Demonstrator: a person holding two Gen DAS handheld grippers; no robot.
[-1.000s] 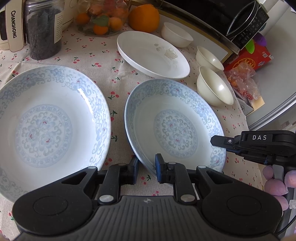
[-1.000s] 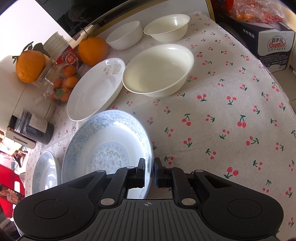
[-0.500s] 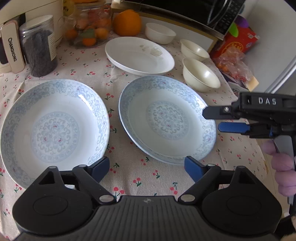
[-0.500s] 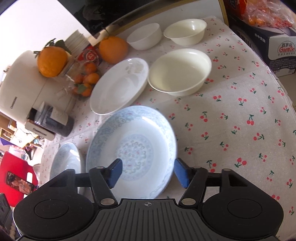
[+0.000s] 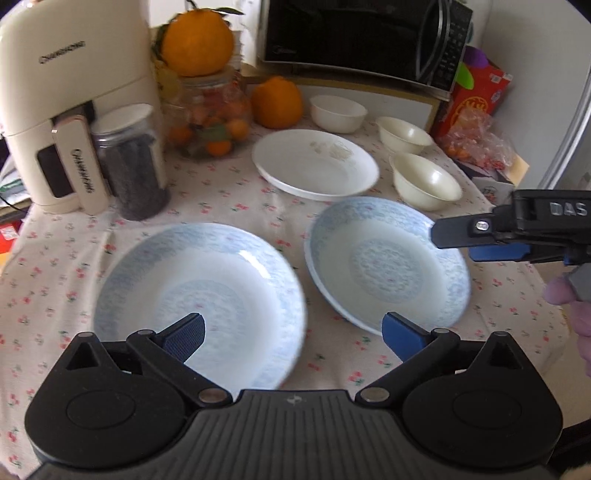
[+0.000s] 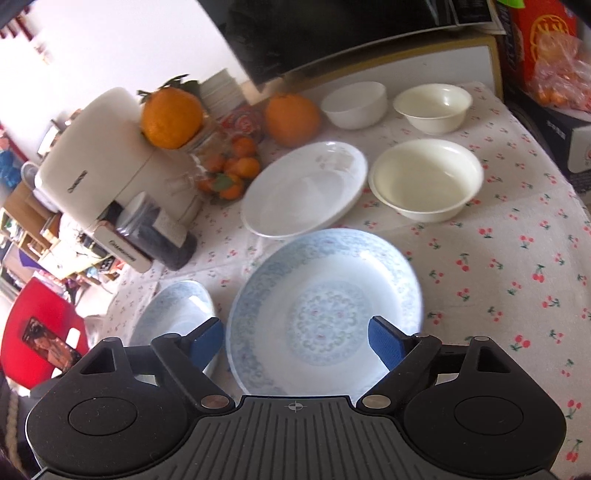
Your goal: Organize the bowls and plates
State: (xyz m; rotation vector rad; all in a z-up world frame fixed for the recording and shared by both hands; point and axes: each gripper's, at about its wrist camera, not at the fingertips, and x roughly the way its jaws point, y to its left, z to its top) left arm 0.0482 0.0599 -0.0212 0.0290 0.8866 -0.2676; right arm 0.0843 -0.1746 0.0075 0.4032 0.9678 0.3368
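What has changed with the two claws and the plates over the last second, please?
Both claws have just been opening: the left claw and right claw let go of the right blue-patterned plate, then lifted back. The left blue-patterned plate, white plate and bowls stayed put.

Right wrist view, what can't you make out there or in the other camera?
- Left blue plate, right wrist view: near part hidden behind the right gripper.
- White plate motif: blurred in both views.
- Dark jar contents: too blurred to identify.
- Microwave: top cut off by the left wrist view's edge.
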